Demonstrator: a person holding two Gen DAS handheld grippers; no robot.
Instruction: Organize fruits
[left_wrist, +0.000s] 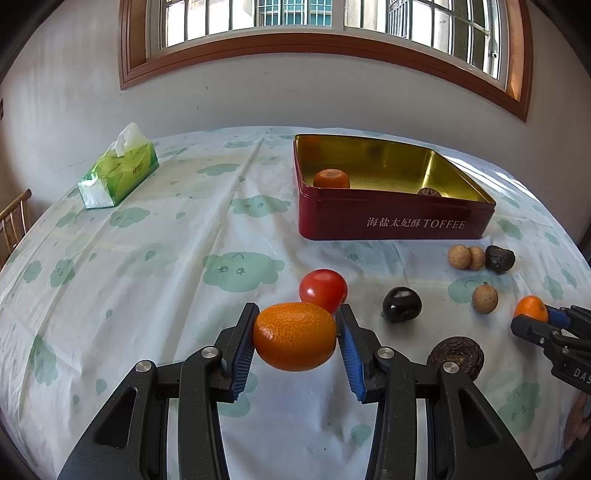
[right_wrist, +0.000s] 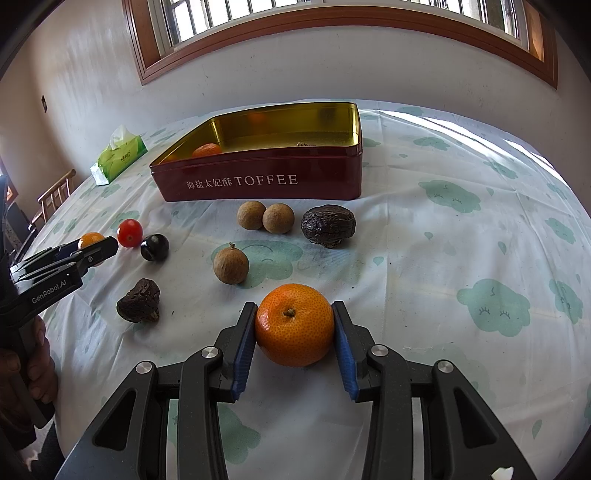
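Observation:
My left gripper is shut on an orange mandarin, held just above the cloth. My right gripper is shut on a second mandarin, low over the table. A red TOFFEE tin with a gold inside holds one mandarin and a dark wrinkled fruit. On the cloth lie a red tomato, a dark plum, three brown longans, and two wrinkled dark fruits.
A green tissue pack lies at the far left of the table. A wooden chair stands off the left edge. The wall and window are behind the tin. The cloth to the right of the fruits is bare.

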